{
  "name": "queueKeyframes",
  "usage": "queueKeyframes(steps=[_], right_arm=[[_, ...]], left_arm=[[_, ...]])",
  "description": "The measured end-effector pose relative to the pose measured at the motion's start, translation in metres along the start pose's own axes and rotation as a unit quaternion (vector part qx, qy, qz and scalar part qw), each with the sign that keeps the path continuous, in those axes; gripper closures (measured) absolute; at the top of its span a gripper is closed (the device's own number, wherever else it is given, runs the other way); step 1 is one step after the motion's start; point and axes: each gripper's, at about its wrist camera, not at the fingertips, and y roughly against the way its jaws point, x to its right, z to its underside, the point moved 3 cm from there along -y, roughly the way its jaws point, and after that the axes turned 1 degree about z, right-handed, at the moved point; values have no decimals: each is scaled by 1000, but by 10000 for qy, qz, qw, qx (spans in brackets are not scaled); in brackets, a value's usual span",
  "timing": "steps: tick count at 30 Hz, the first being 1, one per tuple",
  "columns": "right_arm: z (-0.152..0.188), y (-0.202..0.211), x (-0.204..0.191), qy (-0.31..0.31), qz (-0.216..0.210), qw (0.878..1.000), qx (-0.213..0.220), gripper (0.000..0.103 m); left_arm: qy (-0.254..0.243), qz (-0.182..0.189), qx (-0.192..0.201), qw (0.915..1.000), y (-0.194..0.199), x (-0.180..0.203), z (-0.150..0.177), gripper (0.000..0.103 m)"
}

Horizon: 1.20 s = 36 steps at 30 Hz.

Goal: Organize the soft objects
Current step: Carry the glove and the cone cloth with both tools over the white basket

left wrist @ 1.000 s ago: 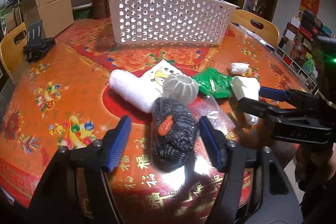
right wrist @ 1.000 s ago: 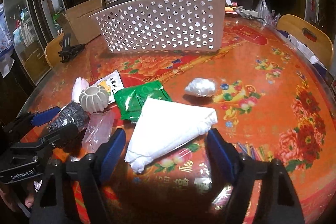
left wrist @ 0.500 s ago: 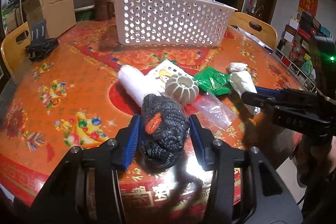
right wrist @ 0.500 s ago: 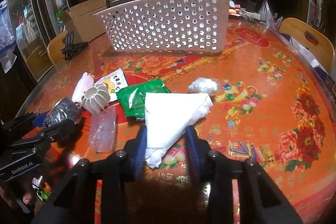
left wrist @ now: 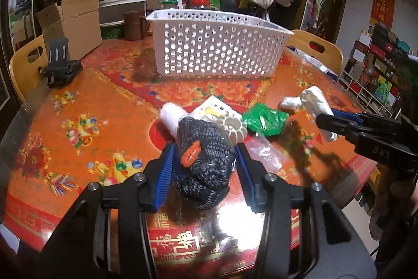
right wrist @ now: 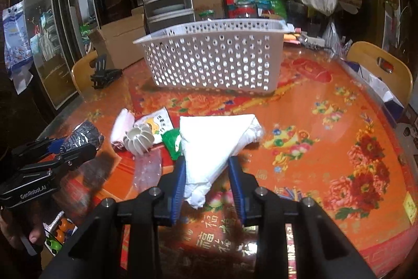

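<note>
My left gripper [left wrist: 205, 156] is shut on a dark knitted bundle [left wrist: 203, 174] with an orange patch, wrapped in clear film and held just above the red tablecloth. My right gripper [right wrist: 207, 164] has its jaws closing tight on the narrow end of a white folded bag [right wrist: 216, 137]; the pads press it and it hangs slightly off the table. Each gripper shows in the other's view: the right gripper [left wrist: 324, 117] at the right, the left gripper [right wrist: 68, 148] at the left. A white perforated basket [left wrist: 216, 54] stands at the back of the table.
On the table between the grippers lie a white roll [left wrist: 169, 114], a yellow-white packet [left wrist: 214, 110], a ribbed white ball [left wrist: 235, 128], a green packet [left wrist: 263, 119], a clear plastic bag [left wrist: 263, 151] and a small white wad [left wrist: 290, 102]. A black stand [left wrist: 58, 64] sits far left.
Both grippers were open around their objects and have shut on them. The dark bundle and the white bag have since risen a little off the table.
</note>
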Motion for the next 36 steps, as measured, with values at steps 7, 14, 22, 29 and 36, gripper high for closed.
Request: queueKeyframes(steps=[7,14,22,29,36], right_arm=[[-19,20,-1,105,-42,9995,296,72],[-49,29,-3,329,-18,9981,527,72],[-105,27,6,414,-47,9970,659,72],[-162,3,15,450,-125,9975,530,72],[-203,-45,32,319,-52,9993,195,72]], left_arm=[[-62,60,158,9998,13,2,-21,59],[-89,190,387,9990,23,3,-63,59],[-90,245,559,9981,18,-6,-143,59],[-19,212,491,9986,-4,-12,-213,59],[-29,93,167,9998,-53,-14,-268,59]])
